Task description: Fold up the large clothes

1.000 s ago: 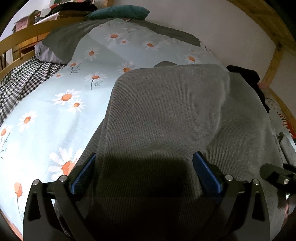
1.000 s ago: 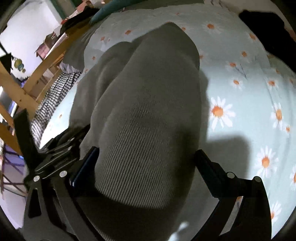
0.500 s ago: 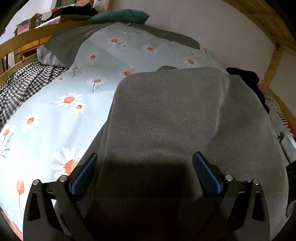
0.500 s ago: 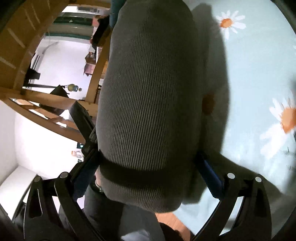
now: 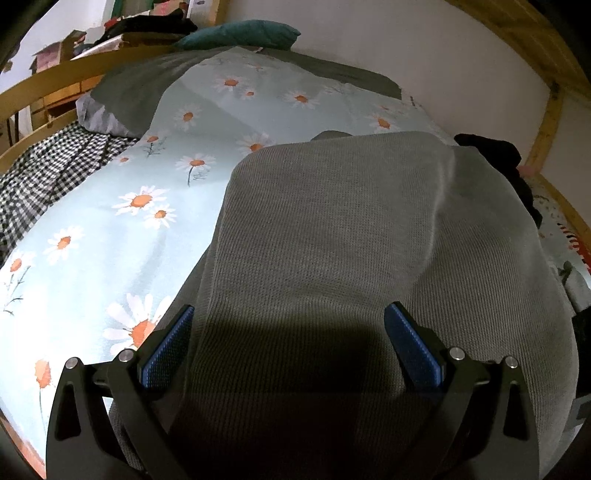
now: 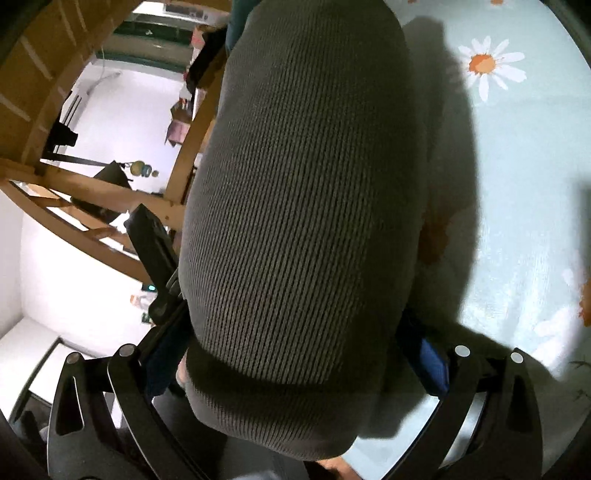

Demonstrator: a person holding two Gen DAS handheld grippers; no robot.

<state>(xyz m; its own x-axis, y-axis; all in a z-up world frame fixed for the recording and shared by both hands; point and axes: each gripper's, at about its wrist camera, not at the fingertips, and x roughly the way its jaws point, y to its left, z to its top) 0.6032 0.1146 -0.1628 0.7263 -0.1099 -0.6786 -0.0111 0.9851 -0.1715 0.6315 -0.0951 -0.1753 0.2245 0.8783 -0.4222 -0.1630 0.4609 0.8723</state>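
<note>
A large grey knit sweater (image 5: 351, 240) lies folded on the daisy-print bed. My left gripper (image 5: 288, 332) is open, its blue pads (image 5: 410, 339) wide apart just above the sweater's near part. In the right wrist view the sweater (image 6: 306, 192) fills the middle as a thick ribbed bundle. My right gripper (image 6: 295, 354) is open with the bundle's near end between its spread fingers; the pads are mostly hidden by fabric. The left gripper's black body (image 6: 151, 240) shows at the left of that view.
The light blue daisy sheet (image 5: 110, 229) is bare on the left. A checked cloth (image 5: 40, 173) and wooden bed rail (image 5: 55, 77) lie at far left. A teal pillow (image 5: 240, 33) is at the head. Dark clothes (image 5: 517, 170) sit right. Wooden bed frame (image 6: 92, 192) stands beyond the edge.
The right wrist view has swung down and toward the bed edge, so the room and frame now show. The left gripper has barely moved. Both grippers stay open.
</note>
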